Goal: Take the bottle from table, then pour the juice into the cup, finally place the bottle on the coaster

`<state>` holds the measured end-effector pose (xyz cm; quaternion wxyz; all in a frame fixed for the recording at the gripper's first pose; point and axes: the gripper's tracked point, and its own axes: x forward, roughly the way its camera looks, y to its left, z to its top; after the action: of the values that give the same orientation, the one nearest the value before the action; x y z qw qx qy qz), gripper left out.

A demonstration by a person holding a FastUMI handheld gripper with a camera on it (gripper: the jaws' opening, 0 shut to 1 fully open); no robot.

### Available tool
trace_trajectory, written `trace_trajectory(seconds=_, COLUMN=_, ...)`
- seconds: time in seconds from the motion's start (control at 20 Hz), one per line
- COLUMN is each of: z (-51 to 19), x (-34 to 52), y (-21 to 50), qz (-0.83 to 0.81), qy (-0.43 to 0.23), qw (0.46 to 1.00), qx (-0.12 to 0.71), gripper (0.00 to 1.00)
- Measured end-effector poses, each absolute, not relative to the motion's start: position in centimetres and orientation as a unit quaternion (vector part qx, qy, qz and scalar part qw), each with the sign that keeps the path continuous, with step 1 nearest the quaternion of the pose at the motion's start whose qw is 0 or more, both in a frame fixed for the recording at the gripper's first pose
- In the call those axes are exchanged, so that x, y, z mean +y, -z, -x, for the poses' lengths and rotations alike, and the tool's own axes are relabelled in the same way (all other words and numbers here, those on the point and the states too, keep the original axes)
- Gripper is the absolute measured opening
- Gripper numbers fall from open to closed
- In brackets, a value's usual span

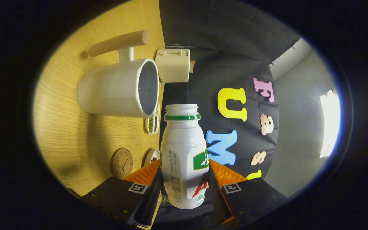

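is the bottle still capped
No, the bottle, clamped in the claw, has a bare threaded open neck above its green ring.

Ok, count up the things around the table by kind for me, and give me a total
Bottles: 1, the bottle clamped between the fingers
Cups: 1, the white cup
Coasters: 1, the round coaster
Toasters: 1, the cream toaster
Small dishes: 2, dish of beans, small dish
Total: 6

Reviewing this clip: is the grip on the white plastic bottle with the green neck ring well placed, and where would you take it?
Yes, likely. The gripper is shut on the white plastic bottle with the green neck ring, fingers pressing opposite sides of its straight lower body. That wide cylinder suits a side-on grip below the shoulder, leaving the open mouth free toward the white cup with a wooden handle.
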<state>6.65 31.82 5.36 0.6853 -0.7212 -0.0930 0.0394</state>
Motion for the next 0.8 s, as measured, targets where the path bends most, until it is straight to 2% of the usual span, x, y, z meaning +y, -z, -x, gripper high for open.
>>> trace_trajectory(seconds=0.8, z=-6.81, x=32.10, y=-5.04, qz=0.743, qy=-0.034, qw=0.662, qx=-0.094, gripper=0.71)
